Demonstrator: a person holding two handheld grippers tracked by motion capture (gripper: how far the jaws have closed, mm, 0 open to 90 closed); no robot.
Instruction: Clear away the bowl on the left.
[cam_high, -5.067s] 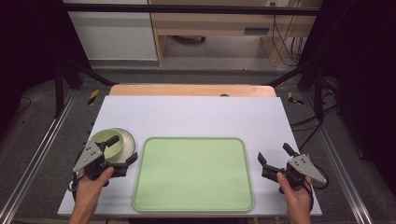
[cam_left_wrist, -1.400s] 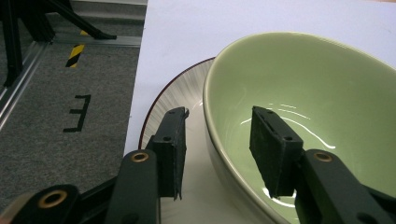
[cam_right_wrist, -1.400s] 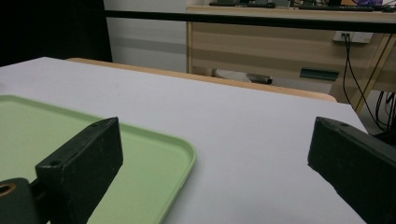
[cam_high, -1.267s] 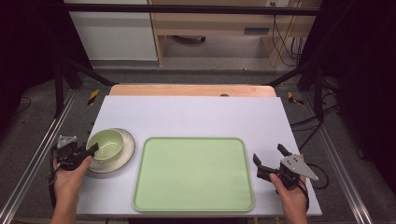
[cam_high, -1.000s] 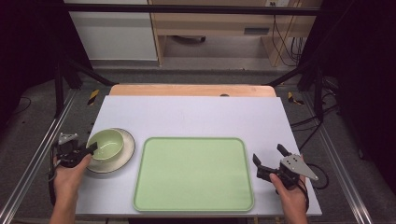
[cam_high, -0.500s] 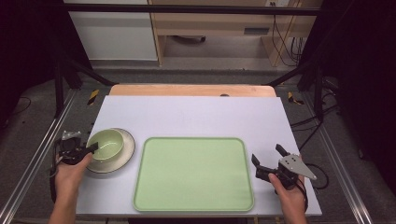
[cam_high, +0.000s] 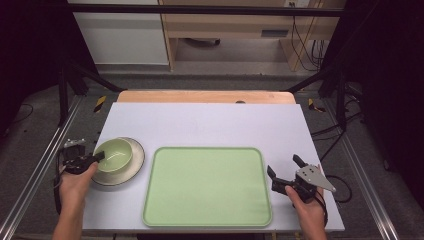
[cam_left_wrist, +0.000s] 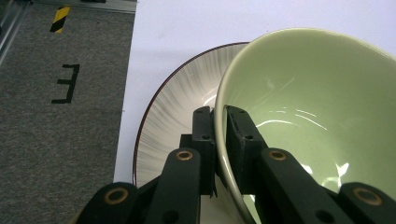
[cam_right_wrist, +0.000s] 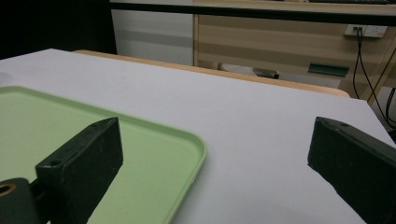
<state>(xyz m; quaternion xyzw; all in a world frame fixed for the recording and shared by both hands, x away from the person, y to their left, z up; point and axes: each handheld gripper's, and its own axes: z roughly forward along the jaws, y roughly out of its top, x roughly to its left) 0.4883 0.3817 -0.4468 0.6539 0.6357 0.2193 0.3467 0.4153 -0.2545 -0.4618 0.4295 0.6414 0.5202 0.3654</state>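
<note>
A pale green bowl (cam_high: 116, 154) (cam_left_wrist: 317, 116) sits on a white ribbed plate (cam_high: 136, 161) (cam_left_wrist: 182, 102) at the table's left side. My left gripper (cam_high: 100, 156) (cam_left_wrist: 220, 112) reaches in from the left and is shut on the bowl's near rim, one jaw inside and one outside. Its jaws have just been closing on that rim. My right gripper (cam_high: 283, 165) (cam_right_wrist: 215, 135) stands open with nothing between its jaws, just right of the light green tray (cam_high: 207, 187) (cam_right_wrist: 46, 112), which has nothing on it.
The white table top (cam_high: 215, 125) ends in a wooden strip (cam_high: 205, 96) at the far edge. Metal rails (cam_high: 35, 175) run along the grey floor on both sides. Cables (cam_high: 345, 180) lie on the floor at the right.
Since the earliest frame my left hand has swung out to the plate's left side and its jaws have closed on the bowl's rim. The right hand has hardly moved.
</note>
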